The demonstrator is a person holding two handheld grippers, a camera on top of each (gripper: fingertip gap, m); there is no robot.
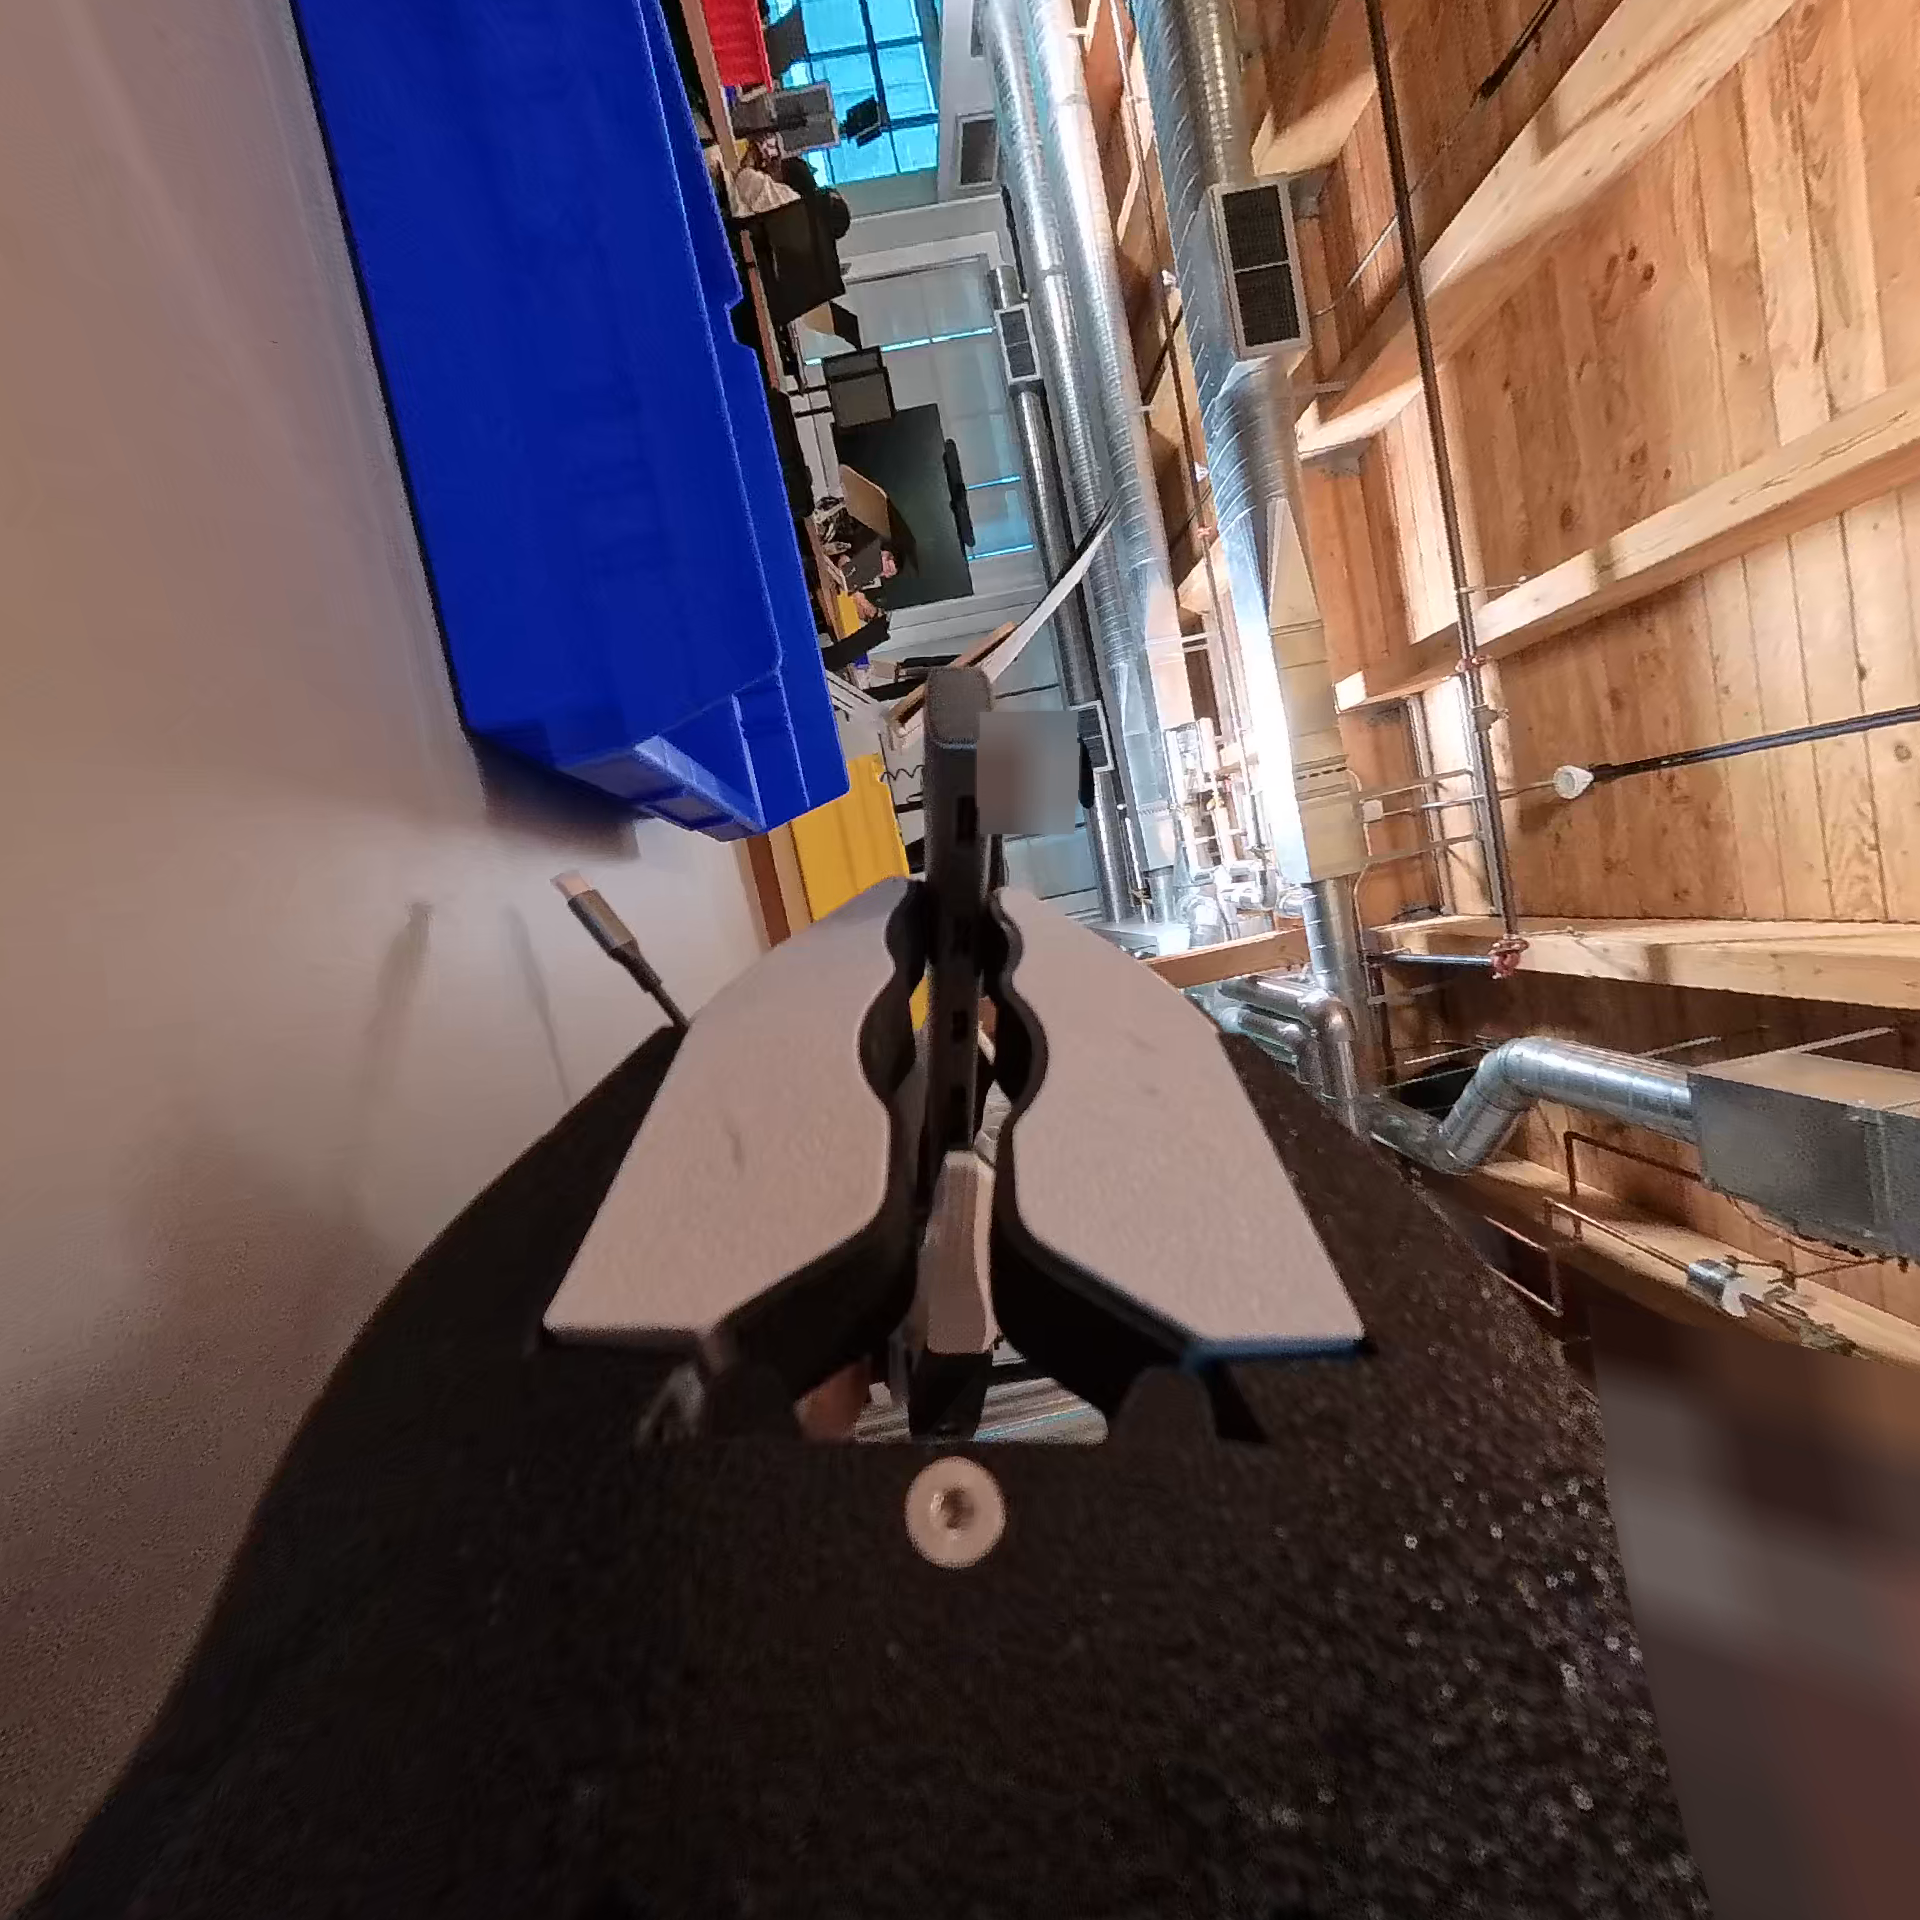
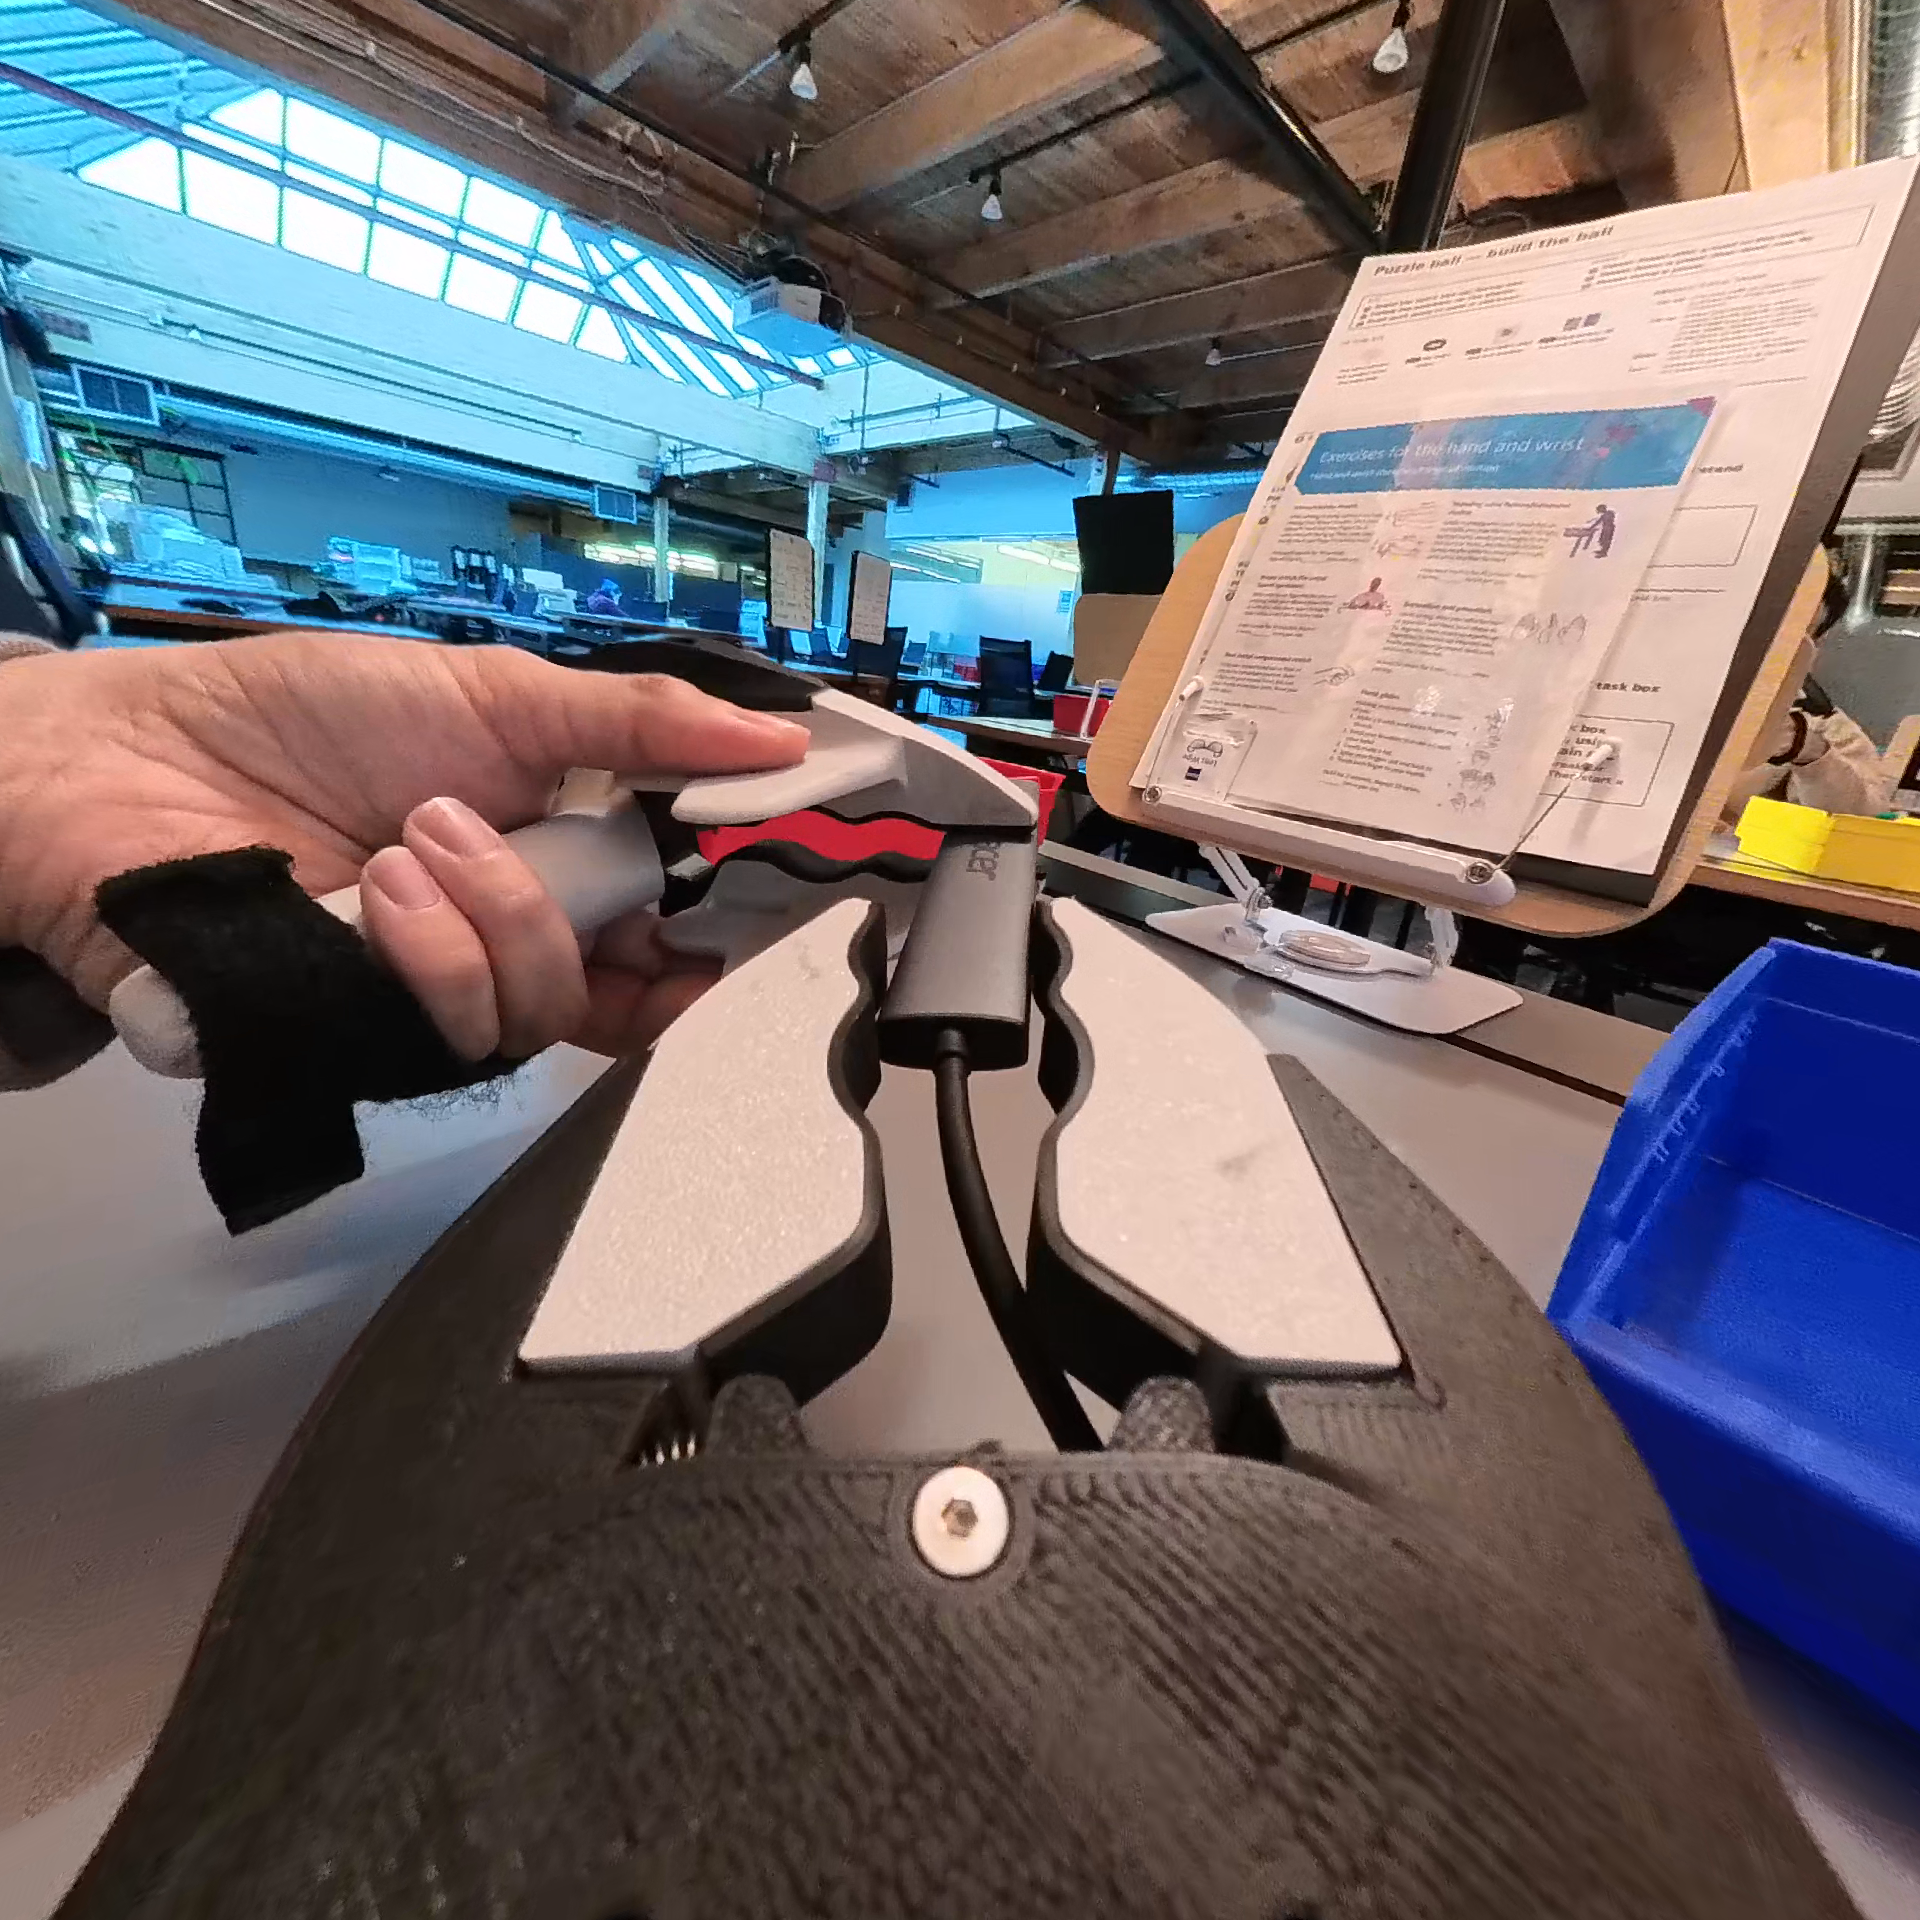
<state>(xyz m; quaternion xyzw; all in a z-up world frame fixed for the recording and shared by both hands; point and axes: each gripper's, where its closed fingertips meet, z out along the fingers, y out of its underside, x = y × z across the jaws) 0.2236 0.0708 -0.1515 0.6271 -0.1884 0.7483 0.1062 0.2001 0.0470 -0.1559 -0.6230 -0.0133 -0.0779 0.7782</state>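
A dark grey adapter hub point(image 2: 961, 966) with a black cable point(image 2: 977, 1195) is held above the grey table point(image 2: 1403, 1091). My right gripper point(image 2: 961, 914) is shut on the hub's cable end. My left gripper point(image 2: 914, 821), held by a person's hand point(image 2: 312, 790), comes in from the left and clamps the hub's far end. In the left wrist view, rolled on its side, my left gripper point(image 1: 951, 925) is shut on the hub point(image 1: 956, 769), seen edge-on with its ports. A pale piece sits between the jaws nearer the camera.
A blue plastic bin point(image 2: 1745, 1247) stands at the right, also seen in the left wrist view point(image 1: 582, 416). A document stand point(image 2: 1507, 582) with printed sheets stands behind the hub. A braided cable with a silver plug point(image 1: 597, 909) lies on the table point(image 1: 156, 727).
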